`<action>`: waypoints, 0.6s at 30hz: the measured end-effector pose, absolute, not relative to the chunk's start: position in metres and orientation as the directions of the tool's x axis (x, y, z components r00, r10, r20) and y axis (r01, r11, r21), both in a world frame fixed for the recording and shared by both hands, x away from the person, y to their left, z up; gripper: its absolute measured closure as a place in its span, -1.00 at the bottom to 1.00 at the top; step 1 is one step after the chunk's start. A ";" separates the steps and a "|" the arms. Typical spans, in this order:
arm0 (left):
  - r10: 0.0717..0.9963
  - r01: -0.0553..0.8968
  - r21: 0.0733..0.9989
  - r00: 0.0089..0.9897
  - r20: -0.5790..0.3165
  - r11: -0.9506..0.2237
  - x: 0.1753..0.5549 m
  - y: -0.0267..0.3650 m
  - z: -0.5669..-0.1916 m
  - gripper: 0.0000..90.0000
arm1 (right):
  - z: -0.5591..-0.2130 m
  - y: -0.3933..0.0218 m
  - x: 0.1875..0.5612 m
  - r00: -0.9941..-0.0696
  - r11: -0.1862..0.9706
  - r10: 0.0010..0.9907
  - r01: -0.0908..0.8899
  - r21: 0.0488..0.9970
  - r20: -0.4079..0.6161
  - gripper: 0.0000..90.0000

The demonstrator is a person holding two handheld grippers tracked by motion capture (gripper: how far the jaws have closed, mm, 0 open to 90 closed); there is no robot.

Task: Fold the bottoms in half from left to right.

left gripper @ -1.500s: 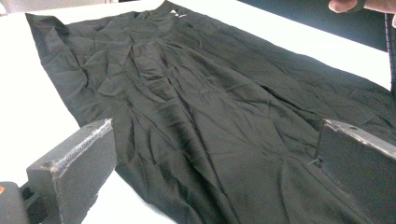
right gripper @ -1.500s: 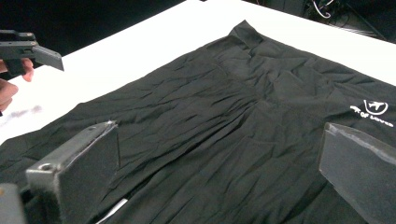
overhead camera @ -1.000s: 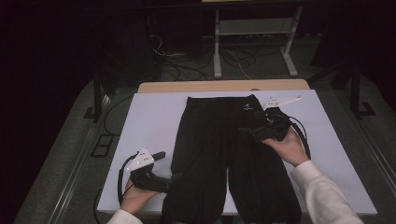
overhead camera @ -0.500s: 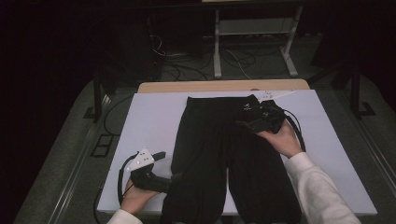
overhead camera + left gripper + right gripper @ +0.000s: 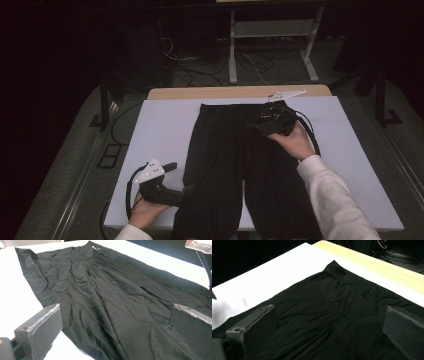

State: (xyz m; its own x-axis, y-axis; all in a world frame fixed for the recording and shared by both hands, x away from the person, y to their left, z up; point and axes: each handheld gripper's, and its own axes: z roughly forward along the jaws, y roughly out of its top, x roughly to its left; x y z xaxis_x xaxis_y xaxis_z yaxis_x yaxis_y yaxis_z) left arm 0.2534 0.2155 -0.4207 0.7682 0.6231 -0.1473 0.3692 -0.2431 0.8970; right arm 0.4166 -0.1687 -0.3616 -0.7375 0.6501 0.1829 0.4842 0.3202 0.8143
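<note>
- Trousers (image 5: 235,170), black, lie flat on the white sheet (image 5: 160,130) that covers the table, waistband at the far end and both legs running toward the near edge.
- Both leg ends reach the near edge of the sheet, and the fabric shows soft creases all over.
- A small white mark sits at the waistband, seen at the far end in the left gripper view.
- Far beyond the sheet a strip of bare wooden table (image 5: 215,92) shows.
- The left gripper (image 5: 186,191) sits near the near-left corner, held in the person's left hand (image 5: 145,212), its tips at the left edge of the left trouser leg.
- In the left gripper view its jaws stand wide apart with nothing between them but the cloth lying beneath; whether they touch the cloth I cannot tell.
- The right gripper (image 5: 256,126) is over the far right part of the trousers, near the waistband, held in the right hand (image 5: 295,145), whose sleeve (image 5: 335,200) is white.
- In the right gripper view its jaws are also spread wide, empty, with the upper trousers and the far left waistband corner ahead of them.
- The two grippers are well apart.
- A cable (image 5: 312,132) loops from the right gripper across the sheet.
</note>
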 end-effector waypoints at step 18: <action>0.621 0.368 0.898 0.770 -0.149 -0.241 0.254 0.216 -0.421 -1.00 | -0.366 -0.142 0.440 -0.740 0.342 0.650 0.486 0.804 0.171 -1.00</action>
